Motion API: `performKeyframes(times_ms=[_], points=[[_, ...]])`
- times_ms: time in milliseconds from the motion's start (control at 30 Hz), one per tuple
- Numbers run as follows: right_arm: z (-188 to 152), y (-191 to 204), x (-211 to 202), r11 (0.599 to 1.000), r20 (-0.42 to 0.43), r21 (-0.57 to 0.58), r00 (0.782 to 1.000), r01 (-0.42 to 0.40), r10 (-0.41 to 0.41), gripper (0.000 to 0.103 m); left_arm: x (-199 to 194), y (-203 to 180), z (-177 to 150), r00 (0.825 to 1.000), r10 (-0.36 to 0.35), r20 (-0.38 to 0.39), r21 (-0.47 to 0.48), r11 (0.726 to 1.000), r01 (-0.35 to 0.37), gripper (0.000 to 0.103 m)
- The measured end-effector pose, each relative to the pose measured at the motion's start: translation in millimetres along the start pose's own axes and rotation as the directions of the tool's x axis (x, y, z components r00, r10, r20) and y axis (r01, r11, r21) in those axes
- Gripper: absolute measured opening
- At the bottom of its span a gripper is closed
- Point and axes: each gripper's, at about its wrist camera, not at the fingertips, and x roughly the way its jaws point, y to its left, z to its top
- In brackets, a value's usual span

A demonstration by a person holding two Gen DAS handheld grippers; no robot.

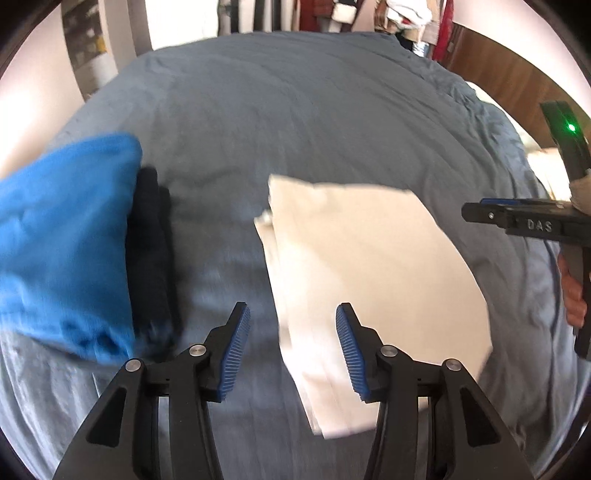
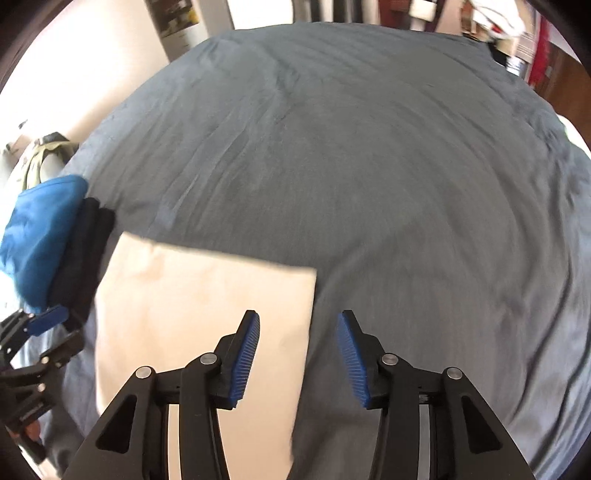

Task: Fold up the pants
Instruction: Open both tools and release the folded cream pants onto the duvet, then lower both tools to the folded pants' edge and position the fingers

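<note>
Cream pants (image 1: 373,280) lie folded into a flat rectangle on the grey-blue bedspread (image 1: 295,129); the right wrist view shows the same pants (image 2: 192,314) at lower left. My left gripper (image 1: 293,328) hovers over their left edge, open, with nothing between its blue pads. Above the right edge of the pants my right gripper (image 2: 298,332) is open too, its pads apart and nothing held. The right gripper also shows from the side (image 1: 480,212) at the right rim of the left wrist view, a hand (image 1: 572,295) below it.
A folded blue garment (image 1: 62,251) lies on a folded black one (image 1: 155,258) to the left of the pants. Clothes hang beyond the far end of the bed (image 1: 369,14). A wooden board (image 1: 509,74) stands at the far right.
</note>
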Motion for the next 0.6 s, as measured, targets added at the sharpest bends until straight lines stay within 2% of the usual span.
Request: performKeyframes(times_ms=[167,267,467,600], points=[[-52.6,11.7,-19.2,0.996,-0.061,0.087,0.998,-0.001,0.007,0.045,-4.0,0.0,-30.1,0.994,-0.085,-0.072,-0.022,0.996,0.084,0.047],[-79.5,16.8,-23.0,0.992,-0.1,0.123,0.995,-0.008,0.02,0.045,-2.6,-2.2,-39.2,0.991,-0.113,-0.078,-0.026,0.993,0.111,0.046],[-112.2,22.5,-19.5,0.975,-0.152,0.223,0.987,-0.014,0.049,0.045,12.4,5.7,-44.2,0.971,-0.217,-0.103,-0.13,0.97,0.203,0.045],[-122.4,25.3,-16.8,0.973,-0.164,0.229,0.986,0.012,0.026,0.045,24.7,9.6,-50.4,0.963,-0.233,-0.132,-0.169,0.963,0.21,0.044]])
